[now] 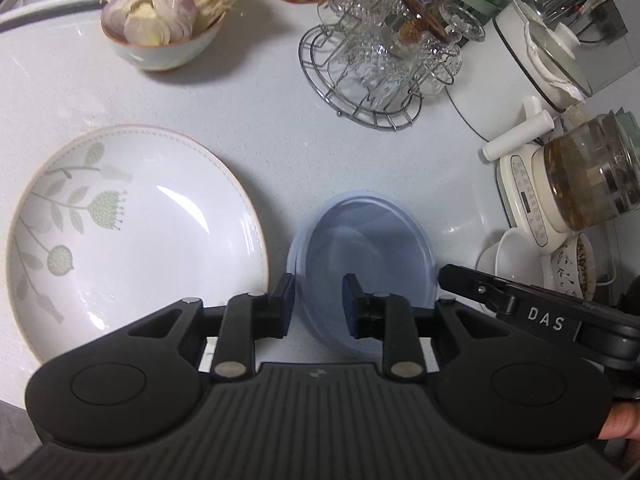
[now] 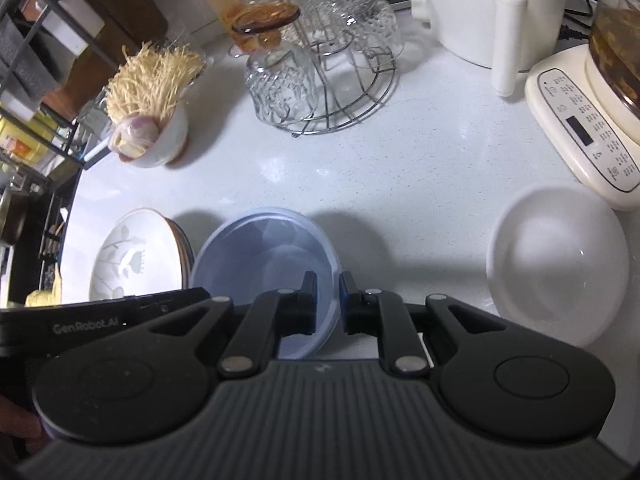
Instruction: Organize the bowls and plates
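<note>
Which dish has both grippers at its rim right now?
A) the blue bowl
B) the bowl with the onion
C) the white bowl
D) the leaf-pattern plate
A: the right gripper pinches the blue bowl at its rim, and the left gripper straddles the opposite edge with its jaws apart.

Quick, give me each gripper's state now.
Left gripper: open, straddling the near-left rim of the blue bowl, pads not pressing.
Right gripper: shut on the blue bowl's right rim.
</note>
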A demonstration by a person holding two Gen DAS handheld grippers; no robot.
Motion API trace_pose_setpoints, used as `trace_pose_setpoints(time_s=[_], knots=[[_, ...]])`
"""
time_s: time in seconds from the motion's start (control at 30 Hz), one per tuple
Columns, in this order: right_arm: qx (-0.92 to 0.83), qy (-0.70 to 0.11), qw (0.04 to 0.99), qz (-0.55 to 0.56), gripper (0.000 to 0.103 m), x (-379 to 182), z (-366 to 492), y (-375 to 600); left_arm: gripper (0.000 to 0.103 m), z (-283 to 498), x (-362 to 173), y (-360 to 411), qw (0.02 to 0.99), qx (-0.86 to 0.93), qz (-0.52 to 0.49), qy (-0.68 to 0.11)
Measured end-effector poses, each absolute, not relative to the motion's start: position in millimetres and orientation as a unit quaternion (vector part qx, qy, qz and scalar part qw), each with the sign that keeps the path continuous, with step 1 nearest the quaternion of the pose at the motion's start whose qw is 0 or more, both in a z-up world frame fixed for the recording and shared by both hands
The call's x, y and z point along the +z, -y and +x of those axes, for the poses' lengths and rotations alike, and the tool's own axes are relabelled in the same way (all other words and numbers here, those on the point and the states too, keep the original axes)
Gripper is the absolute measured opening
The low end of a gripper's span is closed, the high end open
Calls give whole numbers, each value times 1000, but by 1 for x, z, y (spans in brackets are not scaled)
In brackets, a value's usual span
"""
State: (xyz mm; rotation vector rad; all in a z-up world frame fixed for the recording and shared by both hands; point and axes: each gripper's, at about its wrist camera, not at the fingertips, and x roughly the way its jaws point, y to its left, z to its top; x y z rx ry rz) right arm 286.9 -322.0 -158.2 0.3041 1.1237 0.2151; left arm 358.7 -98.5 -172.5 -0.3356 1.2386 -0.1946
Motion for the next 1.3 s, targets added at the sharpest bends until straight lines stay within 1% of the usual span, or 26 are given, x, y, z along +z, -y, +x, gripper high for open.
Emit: trace_pose_setpoints(time_s=[0.2,0.37,0.77,0.83,0.87,0.9,1.3], knots=[[89,-509,846,134,15,-141,280,324,33,359,-152,101,807,-92,-151,-564],[84,-473,870,110,15,-116,271,323,34,359,-124,109,822,-102,-143,-542],[53,-387,914,115,16,-61,254,341,34,354,-70,119,859,-143,-117,-477],[47,-377,918,116,22,-57,250,343,34,354,-66,122,863,-149,-111,-469],[45,-372,919,117,34,-55,249,344,34,354,-64,122,865,-152,-109,-466],[43,-368,921,119,42,-54,246,345,34,354,-62,123,866,-155,-106,-463],[3,-323,938,128,43,-40,222,360,34,346,-47,149,873,-209,-66,-435]])
